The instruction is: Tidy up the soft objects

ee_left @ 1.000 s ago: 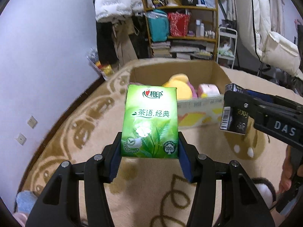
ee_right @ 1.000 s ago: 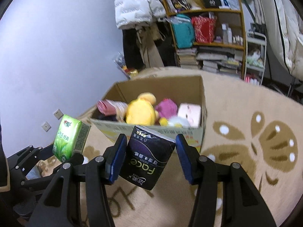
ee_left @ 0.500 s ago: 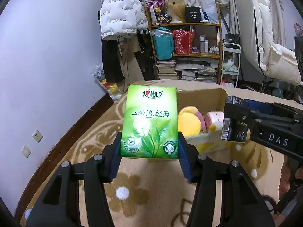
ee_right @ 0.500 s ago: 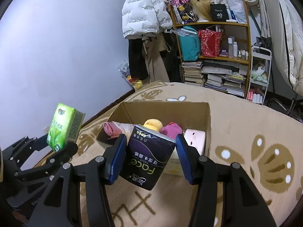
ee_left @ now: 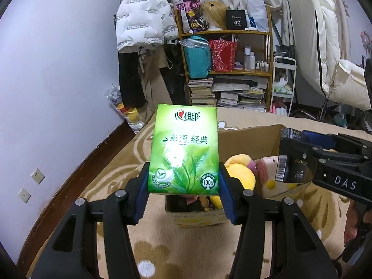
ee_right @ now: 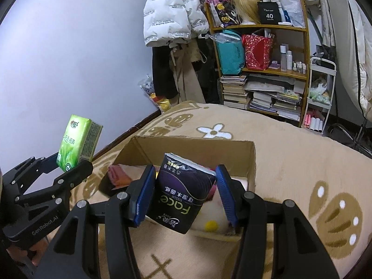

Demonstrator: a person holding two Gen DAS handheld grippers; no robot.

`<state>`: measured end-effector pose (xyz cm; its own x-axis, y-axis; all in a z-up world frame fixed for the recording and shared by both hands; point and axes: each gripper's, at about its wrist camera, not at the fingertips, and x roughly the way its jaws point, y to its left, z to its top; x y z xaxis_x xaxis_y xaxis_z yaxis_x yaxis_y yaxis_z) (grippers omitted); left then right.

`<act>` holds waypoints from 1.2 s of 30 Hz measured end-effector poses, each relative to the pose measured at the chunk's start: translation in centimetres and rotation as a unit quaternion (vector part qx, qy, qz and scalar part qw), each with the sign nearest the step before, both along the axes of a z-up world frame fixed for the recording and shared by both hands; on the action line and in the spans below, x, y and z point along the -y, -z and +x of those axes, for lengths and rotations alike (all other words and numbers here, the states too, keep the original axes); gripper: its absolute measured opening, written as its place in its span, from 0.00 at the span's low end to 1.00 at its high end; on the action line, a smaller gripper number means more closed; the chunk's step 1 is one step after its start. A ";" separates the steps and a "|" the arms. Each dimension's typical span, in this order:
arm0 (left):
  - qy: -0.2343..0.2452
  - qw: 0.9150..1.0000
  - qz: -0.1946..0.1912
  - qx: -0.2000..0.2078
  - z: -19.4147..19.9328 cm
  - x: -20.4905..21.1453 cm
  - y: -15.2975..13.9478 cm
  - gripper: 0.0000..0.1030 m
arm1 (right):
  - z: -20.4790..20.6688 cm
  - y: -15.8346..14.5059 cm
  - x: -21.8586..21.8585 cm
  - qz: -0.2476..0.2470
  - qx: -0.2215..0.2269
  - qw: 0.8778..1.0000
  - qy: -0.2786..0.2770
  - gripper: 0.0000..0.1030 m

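The left hand-held gripper (ee_left: 183,188) is clamped on a green tissue pack (ee_left: 184,151), held upright in the air near the left end of the open cardboard box (ee_right: 197,148). The right hand-held gripper (ee_right: 184,193) is clamped on a black tissue pack (ee_right: 181,193), tilted, hanging over the box's near edge. The box sits on a tan flowered rug (ee_right: 290,153), with a yellow plush toy (ee_left: 239,174) and other soft things inside.
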<state>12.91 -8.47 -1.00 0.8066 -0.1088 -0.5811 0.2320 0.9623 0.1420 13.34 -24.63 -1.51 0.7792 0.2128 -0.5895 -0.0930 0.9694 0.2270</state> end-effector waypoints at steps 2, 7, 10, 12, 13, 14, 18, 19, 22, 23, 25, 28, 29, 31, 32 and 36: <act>0.002 1.000 0.003 -0.005 0.6 0.2 0.5 0.51 | 0.6 0.3 0.2 -0.003 -0.004 1.000 -0.001 0.55; -0.001 1.000 -0.007 -0.014 1.7 0.8 1.9 0.51 | 2.2 1.6 0.7 -0.003 -0.018 1.000 0.000 0.55; 0.004 1.000 -0.006 -0.022 2.3 1.3 2.7 0.51 | 2.6 2.7 1.2 0.023 -0.031 0.999 0.005 0.55; 0.008 1.000 -0.005 -0.028 2.7 1.6 3.2 0.51 | 2.8 3.4 1.4 0.024 -0.037 0.999 0.007 0.55; 0.011 0.999 -0.004 -0.031 2.8 1.8 3.4 0.51 | 2.9 3.7 1.5 0.022 -0.040 0.999 0.008 0.55; 0.012 0.999 -0.003 -0.033 3.1 2.1 3.6 0.51 | 3.0 4.0 1.5 0.019 -0.042 0.999 0.009 0.55; 0.017 0.999 0.005 -0.036 3.4 2.6 4.2 0.55 | 3.3 4.5 1.8 0.014 -0.050 0.999 0.012 0.56; 0.017 0.999 0.006 -0.037 3.4 2.8 4.2 0.56 | 3.3 4.6 1.9 0.012 -0.052 0.999 0.013 0.56; 0.021 0.999 0.008 -0.040 3.4 3.0 4.4 0.69 | 3.5 4.6 2.2 0.011 -0.054 0.998 0.016 0.56; 0.020 0.999 0.009 -0.039 3.3 2.9 4.4 0.71 | 3.5 4.5 2.3 0.012 -0.054 0.998 0.016 0.56; 0.018 0.999 0.007 -0.034 3.1 2.8 4.2 0.72 | 3.5 4.3 2.4 0.015 -0.053 0.998 0.017 0.57; 0.014 0.999 0.006 -0.037 2.9 2.6 3.8 0.80 | 3.2 3.8 2.5 0.025 -0.048 0.998 0.022 0.75; 0.013 0.999 0.004 -0.037 2.8 2.3 3.5 0.83 | 3.0 3.5 2.6 0.026 -0.043 0.998 0.023 0.79; 0.009 0.999 0.002 -0.031 2.4 2.0 3.0 0.87 | 2.6 2.9 2.4 0.020 -0.034 0.999 0.025 0.85; 0.007 1.000 0.002 -0.027 2.2 1.8 2.7 0.89 | 2.3 2.6 2.3 0.016 -0.032 0.999 0.027 0.89; -0.003 1.000 0.003 -0.024 1.2 1.0 1.9 0.92 | 1.5 1.7 2.1 0.020 -0.026 0.999 0.029 0.97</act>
<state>14.11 -9.45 -2.89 0.7781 -0.0998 -0.6201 0.2322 0.9631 0.1364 14.84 -26.70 -3.18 0.7591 0.1918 -0.6220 -0.0230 0.9629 0.2688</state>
